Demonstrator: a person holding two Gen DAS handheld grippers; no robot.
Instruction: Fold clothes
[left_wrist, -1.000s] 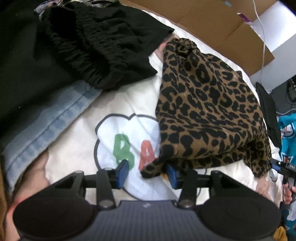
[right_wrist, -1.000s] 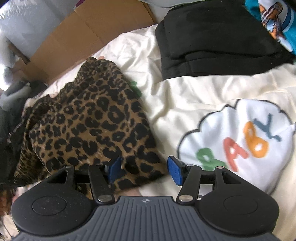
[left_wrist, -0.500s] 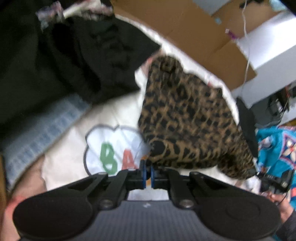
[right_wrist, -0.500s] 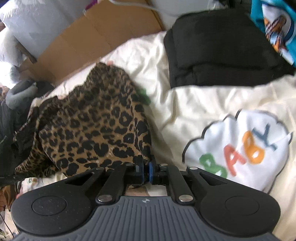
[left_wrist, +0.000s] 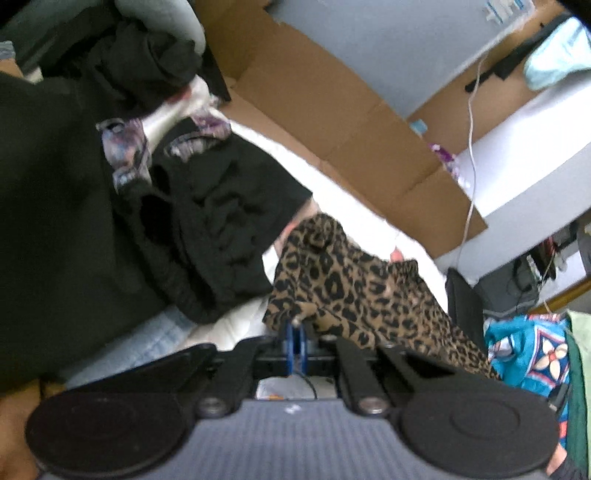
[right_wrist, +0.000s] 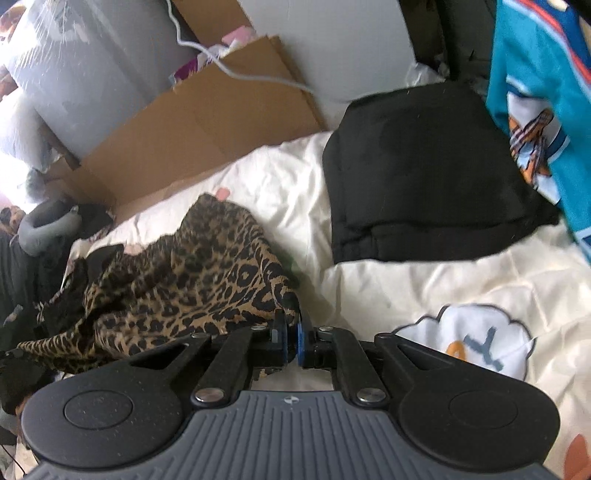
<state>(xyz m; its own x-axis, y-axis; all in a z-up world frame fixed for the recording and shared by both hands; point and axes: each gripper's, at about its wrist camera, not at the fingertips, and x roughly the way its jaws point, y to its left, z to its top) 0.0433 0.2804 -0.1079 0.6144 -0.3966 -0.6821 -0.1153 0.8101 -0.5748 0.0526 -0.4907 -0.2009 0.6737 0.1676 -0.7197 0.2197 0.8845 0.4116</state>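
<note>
Leopard-print fabric (right_wrist: 177, 280) is the piece in hand: the garment lies bunched on the cream bed cover (right_wrist: 424, 288), between the loose black clothes (left_wrist: 221, 229) on its left and the folded black stack (right_wrist: 424, 177) at the far right of the bed. Each claw grips a near corner of it. The left claw (left_wrist: 295, 341) has its blue pads pressed together on the near left hem, and the cloth rises from that pinch in a taut ridge. The right claw (right_wrist: 291, 341) is likewise clamped tight on the near right corner, with the fabric draping away to the left behind it. The step looks like the pick-up that opens a fold: both corners are taken, and much of the garment is still crumpled on the bed. The next move probably calls for drawing the two corners apart to spread the cloth flat, keeping it clear of the black pile just beside it and of the cardboard (left_wrist: 351, 122) beyond the far edge.
</note>
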